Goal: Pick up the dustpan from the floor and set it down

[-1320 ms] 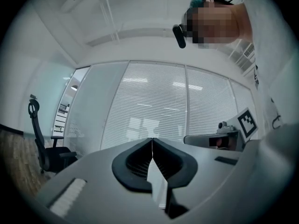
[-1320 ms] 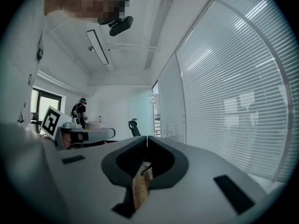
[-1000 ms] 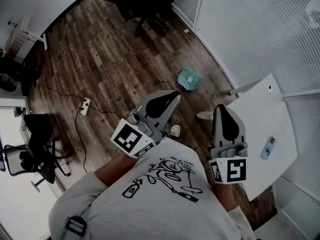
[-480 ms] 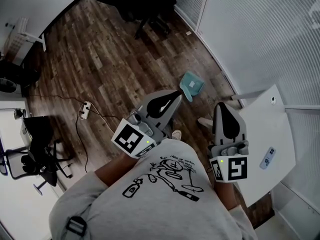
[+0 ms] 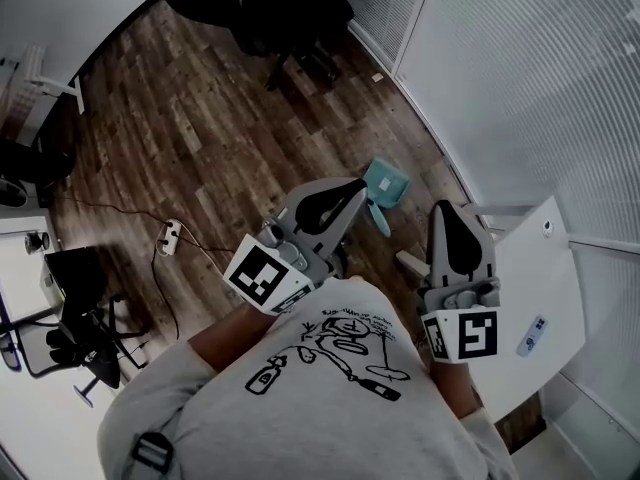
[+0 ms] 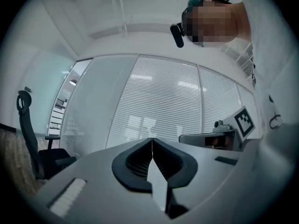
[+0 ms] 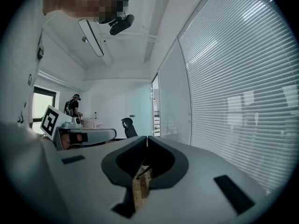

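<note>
Both grippers have come forward across the room over the last second, so the teal plastic dustpan (image 5: 387, 181) now sits much closer to them in the head view than it did before.

Nearest, behind the tools, is the person's grey printed T-shirt (image 5: 300, 398). The left gripper (image 5: 352, 190) points level with its jaws pressed together along a thin seam, nothing between them. The right gripper (image 5: 446, 211) is likewise closed tight and empty.

The dustpan lies flat on the dark wood plank floor (image 5: 200, 128), untouched. It is just to the right of the left gripper's tips and left of the right gripper, so it falls between the two, nearer the left one. Its handle runs back alongside the left gripper.

Under and to the right of the right gripper stands a white table (image 5: 540, 268); a small pale flat device (image 5: 531, 335) rests on it, right of that gripper's marker cube.

Well to the left of the left gripper, a white power strip (image 5: 168, 234) lies on the floor with its cable. Far ahead stand black office chairs (image 5: 295, 8). A glass wall with white blinds (image 5: 520, 88) runs ahead and to the right of the right gripper.
</note>
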The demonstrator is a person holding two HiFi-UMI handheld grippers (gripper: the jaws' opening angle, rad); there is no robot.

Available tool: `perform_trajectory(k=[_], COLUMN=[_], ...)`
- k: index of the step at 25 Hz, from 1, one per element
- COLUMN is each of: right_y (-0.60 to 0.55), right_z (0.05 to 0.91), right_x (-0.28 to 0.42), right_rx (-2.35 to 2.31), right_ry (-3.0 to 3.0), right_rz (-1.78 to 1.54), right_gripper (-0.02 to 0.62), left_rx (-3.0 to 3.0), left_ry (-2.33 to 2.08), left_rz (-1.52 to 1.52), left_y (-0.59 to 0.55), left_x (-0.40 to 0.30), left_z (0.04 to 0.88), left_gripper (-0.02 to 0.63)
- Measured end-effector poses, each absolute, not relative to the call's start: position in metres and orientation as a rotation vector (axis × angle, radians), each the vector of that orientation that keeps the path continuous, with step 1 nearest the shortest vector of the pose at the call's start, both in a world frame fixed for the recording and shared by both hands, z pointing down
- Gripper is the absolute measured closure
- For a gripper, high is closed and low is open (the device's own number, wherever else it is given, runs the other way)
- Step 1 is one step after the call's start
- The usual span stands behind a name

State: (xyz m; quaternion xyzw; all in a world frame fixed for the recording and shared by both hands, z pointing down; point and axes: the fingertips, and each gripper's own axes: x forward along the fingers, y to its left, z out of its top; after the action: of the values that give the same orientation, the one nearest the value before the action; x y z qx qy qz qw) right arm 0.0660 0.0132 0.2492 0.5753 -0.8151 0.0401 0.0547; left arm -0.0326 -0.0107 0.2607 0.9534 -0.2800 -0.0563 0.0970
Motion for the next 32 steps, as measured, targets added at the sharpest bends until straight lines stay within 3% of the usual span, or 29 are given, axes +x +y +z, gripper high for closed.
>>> perform_trajectory(k=[14, 32], right_y=[-0.048, -0.037], right_z=[0.249, 0.27], right_x=[0.05, 0.094], right_rx=[1.795, 1.775], right_ry=[-2.426, -2.417], right_rz=[0.116, 0.186], right_gripper=[0.589, 0.589], left_rx=[2.811, 2.8], left_ry=[-0.714, -0.718], left_rz=[-0.171, -0.129], left_y=[-0.069, -0.064], left_x=[-0.043, 0.005], left_z=[0.266, 0.28], left_gripper=[0.603, 0.603])
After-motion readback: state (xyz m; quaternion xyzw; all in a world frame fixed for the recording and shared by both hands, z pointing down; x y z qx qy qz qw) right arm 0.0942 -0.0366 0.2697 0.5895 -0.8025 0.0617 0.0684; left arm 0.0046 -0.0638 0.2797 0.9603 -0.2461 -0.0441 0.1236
